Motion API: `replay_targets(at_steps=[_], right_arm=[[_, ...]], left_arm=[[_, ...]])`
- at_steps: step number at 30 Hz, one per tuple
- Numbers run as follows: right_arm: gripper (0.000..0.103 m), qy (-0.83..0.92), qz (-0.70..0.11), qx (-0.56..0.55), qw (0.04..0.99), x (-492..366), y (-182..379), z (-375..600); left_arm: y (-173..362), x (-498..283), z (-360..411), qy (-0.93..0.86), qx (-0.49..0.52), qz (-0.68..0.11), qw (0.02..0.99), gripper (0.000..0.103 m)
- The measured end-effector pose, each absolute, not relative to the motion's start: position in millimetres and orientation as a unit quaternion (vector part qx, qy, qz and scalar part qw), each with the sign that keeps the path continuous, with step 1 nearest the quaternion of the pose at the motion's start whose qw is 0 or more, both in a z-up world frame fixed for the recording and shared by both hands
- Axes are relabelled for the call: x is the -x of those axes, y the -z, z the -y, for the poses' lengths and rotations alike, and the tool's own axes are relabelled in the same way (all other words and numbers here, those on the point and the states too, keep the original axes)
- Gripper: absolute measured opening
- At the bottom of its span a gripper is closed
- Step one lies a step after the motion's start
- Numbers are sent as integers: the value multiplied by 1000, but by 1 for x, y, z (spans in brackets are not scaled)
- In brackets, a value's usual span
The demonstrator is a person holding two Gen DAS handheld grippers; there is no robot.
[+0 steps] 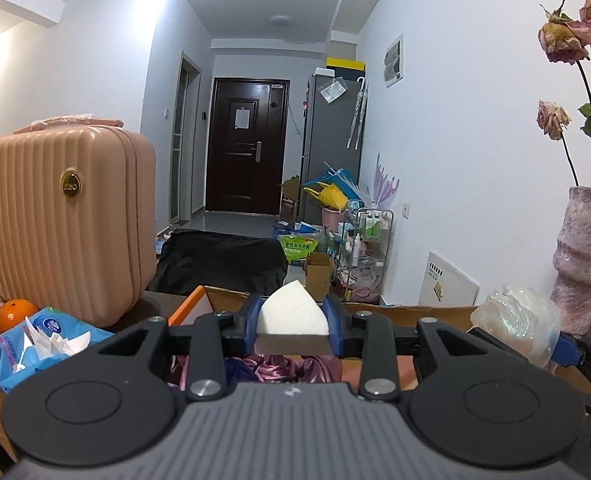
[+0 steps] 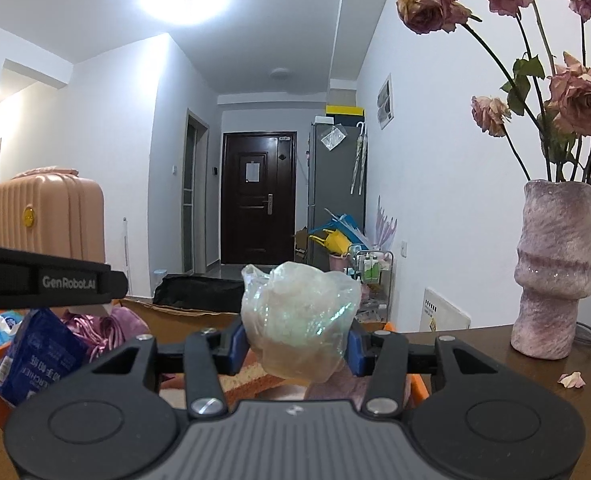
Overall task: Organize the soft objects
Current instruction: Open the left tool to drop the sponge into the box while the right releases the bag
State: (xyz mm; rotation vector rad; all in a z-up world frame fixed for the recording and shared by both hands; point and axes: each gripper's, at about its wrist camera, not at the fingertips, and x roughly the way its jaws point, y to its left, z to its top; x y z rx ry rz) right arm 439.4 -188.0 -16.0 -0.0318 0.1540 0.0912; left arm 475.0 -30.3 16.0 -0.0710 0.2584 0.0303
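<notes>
My left gripper is shut on a white wedge-shaped sponge, which stands up between its blue pads. Under it is a cardboard box with orange flaps, and purple satin cloth lies inside. My right gripper is shut on a crumpled, iridescent clear plastic bag, held over the same box. The bag also shows at the right of the left wrist view. A blue tissue pack and the satin cloth sit in the box below the left gripper's finger.
A pink ribbed suitcase stands left of the box, with an open tissue pack and an orange in front of it. On the dark table at the right stand a pink vase of dried roses and a fallen petal.
</notes>
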Motion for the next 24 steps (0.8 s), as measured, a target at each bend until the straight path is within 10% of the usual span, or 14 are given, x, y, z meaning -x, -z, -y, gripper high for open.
replay_targets(at_steps=[6,13,24], right_arm=[[56,-47,-79,9,996,-437,16,190],[99,-38,-64,0,997,-433,15,194],[103,-31,-43,0,999,-427,14,195]], left_arm=[[-17,-469,29,-30,46,-120,991,53],[-21,-459,24,-64,57,-95,992,103],[-26,-455,23,-73,65,-90,991,103]])
